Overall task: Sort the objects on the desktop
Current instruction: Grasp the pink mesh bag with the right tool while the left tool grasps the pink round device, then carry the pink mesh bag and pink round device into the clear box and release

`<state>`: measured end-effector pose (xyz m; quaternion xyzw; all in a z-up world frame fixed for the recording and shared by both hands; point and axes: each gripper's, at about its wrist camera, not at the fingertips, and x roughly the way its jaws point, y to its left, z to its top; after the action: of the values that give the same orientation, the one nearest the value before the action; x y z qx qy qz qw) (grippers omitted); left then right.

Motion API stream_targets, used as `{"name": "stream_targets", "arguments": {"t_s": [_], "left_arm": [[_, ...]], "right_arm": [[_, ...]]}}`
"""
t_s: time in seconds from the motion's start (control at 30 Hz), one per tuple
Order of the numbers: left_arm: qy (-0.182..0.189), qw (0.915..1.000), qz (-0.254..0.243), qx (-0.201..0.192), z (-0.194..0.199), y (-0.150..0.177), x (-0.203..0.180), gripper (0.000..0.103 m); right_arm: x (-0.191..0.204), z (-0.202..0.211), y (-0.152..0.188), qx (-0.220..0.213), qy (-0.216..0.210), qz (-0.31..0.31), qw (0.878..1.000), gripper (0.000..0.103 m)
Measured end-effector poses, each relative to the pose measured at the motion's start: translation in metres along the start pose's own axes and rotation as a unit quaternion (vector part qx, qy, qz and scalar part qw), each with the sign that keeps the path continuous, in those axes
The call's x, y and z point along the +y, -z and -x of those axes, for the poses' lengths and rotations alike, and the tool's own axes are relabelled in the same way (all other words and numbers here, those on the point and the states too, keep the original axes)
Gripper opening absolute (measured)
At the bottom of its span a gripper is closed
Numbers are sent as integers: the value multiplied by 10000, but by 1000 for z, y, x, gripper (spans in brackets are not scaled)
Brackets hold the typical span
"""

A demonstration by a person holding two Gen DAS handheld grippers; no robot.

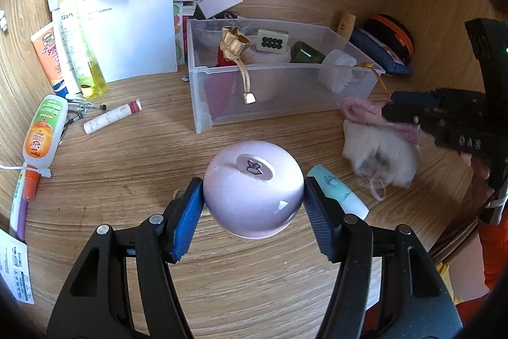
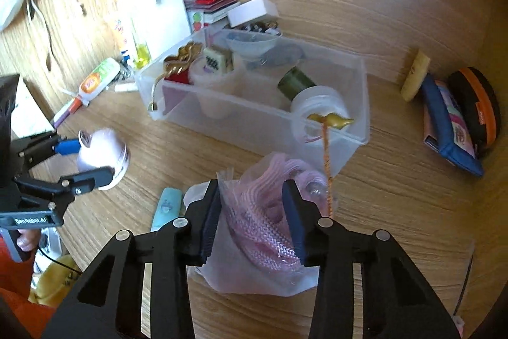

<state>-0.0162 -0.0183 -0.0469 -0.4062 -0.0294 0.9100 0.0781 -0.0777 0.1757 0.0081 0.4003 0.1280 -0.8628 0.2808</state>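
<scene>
Left gripper (image 1: 253, 205) clamped on a pale pink round jar (image 1: 252, 188), one of its fingers (image 1: 187, 212) pressed to each side, jar lifted just above the wooden bench (image 1: 254, 291). Same jar (image 2: 103, 158) visible from the right wrist view at far left, held between the blue-padded fingers. Right gripper (image 2: 252, 218) closed around a clear plastic bag of pink knitted fabric (image 2: 263, 221), fingers (image 2: 209, 221) squeezing the bag from both sides; bag blurred, so cannot tell if resting on the bench or raised. Clear plastic bin (image 1: 273, 78) farther back at centre, holding a mahjong tile (image 1: 272, 42), a dark green jar (image 1: 306, 53) and a gold-tied red pouch (image 1: 230, 50). Mint-coloured tube (image 1: 336, 191) lying on the bench just right of the pink jar. Lotion tubes and bottles (image 1: 60, 62) at far left beside a white paper bag (image 1: 133, 21).
</scene>
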Motion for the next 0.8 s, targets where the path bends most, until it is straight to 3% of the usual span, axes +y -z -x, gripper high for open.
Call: {"name": "stream_targets", "arguments": {"t_s": [0.17, 0.4, 0.5, 0.8], "left_arm": [[66, 10000, -54, 9, -3, -2, -4, 62], [135, 9998, -93, 85, -9, -3, -10, 62], [177, 9998, -88, 77, -8, -2, -12, 62], [271, 9996, -93, 52, -8, -2, -11, 62]], "right_arm": [[-15, -2, -1, 74, -106, -183, 9997, 33], [2, -19, 6, 376, 84, 201, 9991, 38], [-1, -23, 1, 465, 400, 127, 9980, 74], [-40, -43, -9, 950, -271, -685, 9927, 81]]}}
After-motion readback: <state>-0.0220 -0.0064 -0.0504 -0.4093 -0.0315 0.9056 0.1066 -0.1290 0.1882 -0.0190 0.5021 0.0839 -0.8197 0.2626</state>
